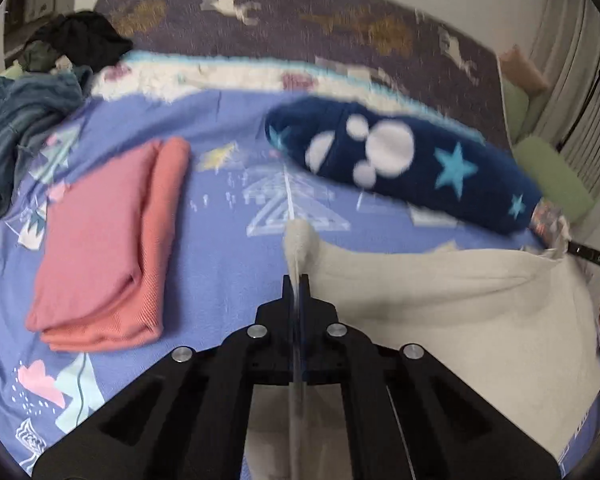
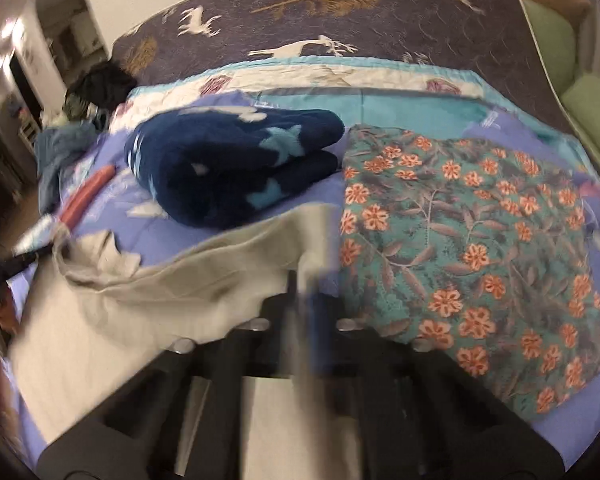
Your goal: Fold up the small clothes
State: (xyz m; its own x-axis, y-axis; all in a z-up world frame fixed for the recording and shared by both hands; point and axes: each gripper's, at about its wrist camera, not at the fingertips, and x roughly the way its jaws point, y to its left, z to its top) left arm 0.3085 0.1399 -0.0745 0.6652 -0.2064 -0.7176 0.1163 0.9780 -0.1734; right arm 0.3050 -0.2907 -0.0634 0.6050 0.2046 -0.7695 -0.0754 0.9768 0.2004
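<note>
black arms of the left hand-held gripper (image 1: 296, 280) fill the bottom of its view, the jaws pressed together and pinching a corner of the cream garment (image 1: 440, 312), a tuft of cloth poking out past the tips. that garment lies spread on the lilac patterned bed sheet (image 1: 220, 260), reaching off to the right. to its left, apart from it, sits a folded coral-pink garment (image 1: 100, 248). beyond it lies a navy fleece with stars (image 1: 400, 160), and a heap of blue and dark clothes (image 1: 28, 120) is piled at the far left edge of the bed.

in the right wrist view the right hand-held gripper (image 2: 312, 276) is badly blurred, but it looks closed on the cream garment's other edge, which is lifted off the sheet. just right of it lies a teal floral garment (image 2: 480, 240), flat, with the navy fleece beyond.
</note>
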